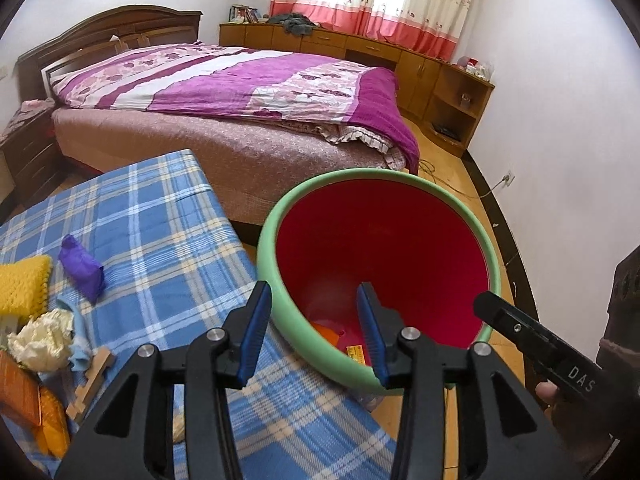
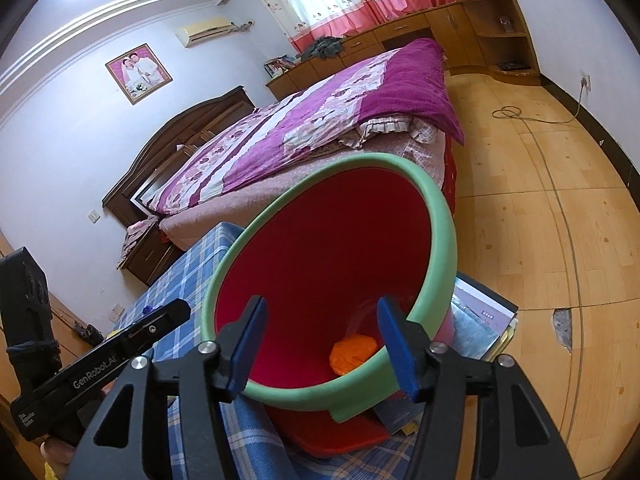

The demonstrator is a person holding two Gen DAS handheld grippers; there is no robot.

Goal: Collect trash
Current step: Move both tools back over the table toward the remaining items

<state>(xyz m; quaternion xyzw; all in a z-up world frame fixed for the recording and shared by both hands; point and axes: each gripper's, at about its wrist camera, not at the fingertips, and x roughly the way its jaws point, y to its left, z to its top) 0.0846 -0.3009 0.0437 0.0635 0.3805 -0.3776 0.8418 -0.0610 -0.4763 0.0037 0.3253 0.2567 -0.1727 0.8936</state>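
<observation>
A red bin with a green rim stands at the right edge of the blue plaid table. My left gripper is open over the bin's near rim, one blue pad outside it and one inside, with nothing held. A yellow-labelled scrap lies in the bin. In the right wrist view my right gripper is open above the bin's mouth, and a crumpled orange wrapper lies at the bottom. On the table lie a purple wad and a cream crumpled paper.
A yellow knitted piece, a wooden block and an orange packet sit at the table's left. A bed is behind. Folders lie under the bin. A cable runs across the wooden floor.
</observation>
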